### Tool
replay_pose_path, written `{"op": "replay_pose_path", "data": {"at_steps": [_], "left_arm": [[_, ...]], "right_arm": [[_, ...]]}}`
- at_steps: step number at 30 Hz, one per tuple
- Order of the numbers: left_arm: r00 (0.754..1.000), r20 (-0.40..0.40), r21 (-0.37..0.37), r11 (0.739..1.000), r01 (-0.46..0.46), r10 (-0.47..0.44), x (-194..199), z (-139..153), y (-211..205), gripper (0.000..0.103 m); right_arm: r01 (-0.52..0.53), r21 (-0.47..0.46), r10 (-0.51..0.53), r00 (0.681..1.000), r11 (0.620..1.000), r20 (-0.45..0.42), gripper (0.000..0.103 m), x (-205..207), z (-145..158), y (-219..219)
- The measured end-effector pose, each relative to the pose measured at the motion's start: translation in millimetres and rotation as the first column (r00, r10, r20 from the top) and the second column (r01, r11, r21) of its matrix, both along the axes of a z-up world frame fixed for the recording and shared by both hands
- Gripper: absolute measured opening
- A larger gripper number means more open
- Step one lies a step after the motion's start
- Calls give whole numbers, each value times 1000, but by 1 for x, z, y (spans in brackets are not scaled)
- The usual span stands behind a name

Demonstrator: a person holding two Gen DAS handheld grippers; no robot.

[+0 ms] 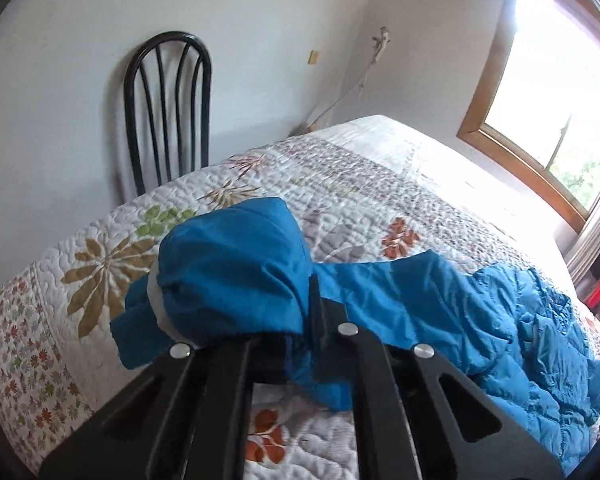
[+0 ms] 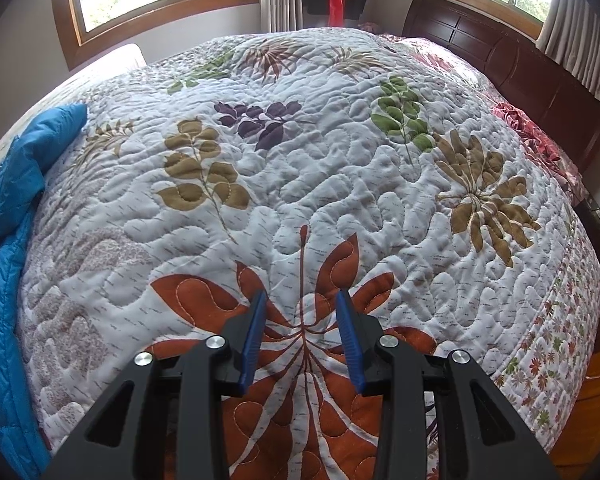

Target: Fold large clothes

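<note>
Pinching a bunch of the blue jacket with the left claw, jaws drawn tight together and half buried under the cloth. Holding that bunch raised off the quilt, the hood end bulging up and to the left of the claw, a pale grey lining showing at its edge. Trailing away to the right from the pinch, the rest of the jacket lying crumpled and puffy on the bed, reaching toward the edge near the window. Standing behind the bed against the white wall, a black chair with a curved slatted back. Hovering over the quilt with the right claw, jaws standing partly apart, narrow rather than wide, nothing between the blue pads but an orange flower print showing below them. Pointing steeply down toward the bed, not clearly touching it. Lying at the far left in the right wrist view, the jacket running along the edge of the bed, well apart from the right claw. Closing off the far right side of the bed, a dark wooden headboard, with windows along the wall beyond.
</note>
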State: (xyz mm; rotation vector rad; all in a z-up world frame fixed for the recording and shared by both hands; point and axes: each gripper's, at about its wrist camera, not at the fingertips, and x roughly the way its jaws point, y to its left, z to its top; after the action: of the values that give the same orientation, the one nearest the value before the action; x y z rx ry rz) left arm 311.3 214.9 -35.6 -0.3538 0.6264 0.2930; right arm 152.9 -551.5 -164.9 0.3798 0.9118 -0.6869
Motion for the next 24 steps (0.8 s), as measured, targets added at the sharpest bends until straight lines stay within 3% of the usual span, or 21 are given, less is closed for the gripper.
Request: {"op": "replay_pose_path", "data": {"at_steps": [5, 9, 13, 18, 24], "left_arm": [[989, 63, 48, 990, 134, -137, 14, 31, -63, 3], [955, 106, 78, 960, 270, -278, 23, 51, -127, 3], [894, 134, 116, 903, 414, -427, 30, 67, -203, 3], [799, 144, 142, 811, 567, -584, 38, 70, -299, 3], [677, 76, 82, 681, 727, -732, 56, 39, -391, 3]], "right_arm": [[41, 10, -41, 999, 999, 17, 37, -9, 2, -9], [61, 14, -61, 998, 998, 9, 37, -11, 0, -15], [54, 9, -54, 998, 999, 13, 37, -10, 1, -15], [55, 17, -56, 998, 998, 19, 37, -12, 0, -17], [42, 20, -42, 999, 999, 6, 37, -8, -4, -17]]}}
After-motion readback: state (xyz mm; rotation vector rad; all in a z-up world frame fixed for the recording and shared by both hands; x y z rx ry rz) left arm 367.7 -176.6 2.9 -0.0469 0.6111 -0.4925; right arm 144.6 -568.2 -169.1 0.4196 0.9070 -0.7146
